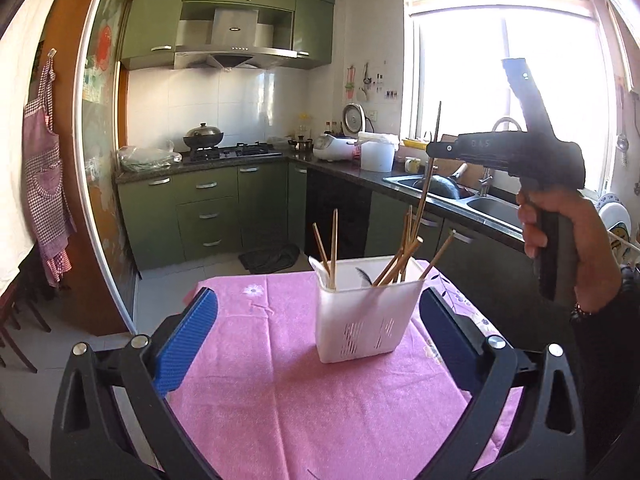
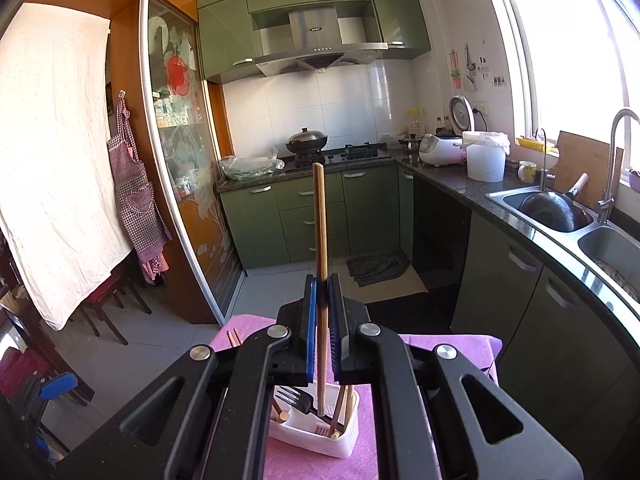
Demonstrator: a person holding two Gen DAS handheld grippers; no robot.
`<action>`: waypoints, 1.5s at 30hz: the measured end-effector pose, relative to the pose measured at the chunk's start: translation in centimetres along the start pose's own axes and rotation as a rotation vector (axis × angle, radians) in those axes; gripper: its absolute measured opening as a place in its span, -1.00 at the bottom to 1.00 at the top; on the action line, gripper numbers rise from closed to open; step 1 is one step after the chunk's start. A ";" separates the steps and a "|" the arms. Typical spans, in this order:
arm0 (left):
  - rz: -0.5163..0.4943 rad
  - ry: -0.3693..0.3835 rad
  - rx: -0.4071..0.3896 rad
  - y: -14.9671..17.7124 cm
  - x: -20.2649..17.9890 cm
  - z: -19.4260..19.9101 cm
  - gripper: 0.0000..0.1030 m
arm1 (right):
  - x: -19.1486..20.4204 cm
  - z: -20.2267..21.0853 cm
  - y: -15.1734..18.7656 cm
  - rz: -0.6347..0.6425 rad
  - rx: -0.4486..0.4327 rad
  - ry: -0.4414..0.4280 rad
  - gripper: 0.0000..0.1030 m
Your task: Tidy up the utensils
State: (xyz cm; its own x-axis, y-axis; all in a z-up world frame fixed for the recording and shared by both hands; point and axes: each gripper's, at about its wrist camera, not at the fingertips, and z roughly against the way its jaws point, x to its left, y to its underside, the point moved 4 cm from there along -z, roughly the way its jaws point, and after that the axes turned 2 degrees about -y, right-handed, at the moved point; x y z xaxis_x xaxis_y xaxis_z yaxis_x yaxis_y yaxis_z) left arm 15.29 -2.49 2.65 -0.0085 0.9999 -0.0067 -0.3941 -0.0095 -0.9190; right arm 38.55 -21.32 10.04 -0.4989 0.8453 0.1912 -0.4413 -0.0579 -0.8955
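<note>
A white slotted utensil holder stands on the pink tablecloth with several wooden chopsticks leaning in it. My left gripper is open and empty, its blue pads wide apart in front of the holder. My right gripper is shut on a wooden chopstick, held upright above the holder, its lower end reaching down inside. It also shows in the left wrist view, high above the holder. A black fork lies in the holder.
Two loose chopsticks lie on the cloth's far left edge. Green kitchen cabinets, a stove with a wok, and a sink run behind and to the right. A dark mat lies on the floor.
</note>
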 end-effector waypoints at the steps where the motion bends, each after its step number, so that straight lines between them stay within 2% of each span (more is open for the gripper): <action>1: 0.004 -0.016 0.013 0.9 0.3 0.1 0.87 | -0.1 -0.6 0.7 -0.002 0.014 0.000 -0.87; 7: 0.033 -0.054 0.095 4.7 1.6 -0.2 0.87 | -0.5 -4.1 4.8 -0.026 0.091 -0.001 -0.87; 11: 0.031 -0.063 0.115 5.3 2.0 -0.5 0.87 | -0.3 -5.1 6.8 -0.027 0.120 -0.006 -0.86; 14: 0.032 -0.060 0.107 5.2 1.9 -0.2 0.87 | 0.0 -4.2 7.5 -0.018 0.116 -0.007 -0.82; 16: 0.035 -0.056 0.099 5.0 2.0 0.1 0.87 | 0.5 -2.5 7.4 -0.005 0.090 -0.007 -0.71; 18: 0.041 -0.055 0.089 4.8 2.0 0.7 0.87 | 1.3 0.5 7.4 0.016 0.046 -0.005 -0.70; 20: 0.052 -0.049 0.075 4.6 2.1 1.2 0.87 | 2.0 3.7 8.2 0.036 0.003 -0.001 -0.54; 21: 0.056 -0.047 0.068 4.7 2.1 1.5 0.87 | 2.4 5.3 8.9 0.041 -0.013 -0.002 -0.36; 22: 0.061 -0.047 0.064 4.7 2.2 1.8 0.87 | 2.6 6.8 9.9 0.041 -0.025 -0.001 -0.23; 29: 0.058 -0.045 0.075 6.9 1.5 3.6 0.87 | 2.5 14.7 20.2 0.011 -0.034 0.068 0.12; 31: 0.048 -0.048 0.090 7.8 1.2 4.1 0.87 | 2.4 16.4 22.7 -0.012 -0.034 0.083 0.44; 32: 0.049 -0.041 0.099 8.2 1.0 4.3 0.87 | 2.4 17.3 24.0 -0.026 -0.039 0.077 0.50; 34: 0.049 -0.024 0.115 9.0 0.5 4.9 0.87 | 2.4 19.2 25.7 -0.053 -0.057 0.076 0.75; 36: 0.037 -0.030 0.116 9.5 0.1 5.8 0.87 | 2.8 21.2 26.9 -0.050 -0.099 0.090 0.88; 45: 0.076 -0.038 0.080 9.4 0.5 10.5 0.87 | 7.2 27.1 26.8 0.108 -0.199 0.174 0.91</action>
State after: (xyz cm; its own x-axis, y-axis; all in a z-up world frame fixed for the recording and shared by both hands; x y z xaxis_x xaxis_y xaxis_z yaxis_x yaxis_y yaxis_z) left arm 1.89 -2.14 -1.85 -0.0752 0.9954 -0.0594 -0.4626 -0.0876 -0.8822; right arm 2.89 -31.15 -1.72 -0.3923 0.9192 0.0339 -0.2289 -0.0619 -0.9715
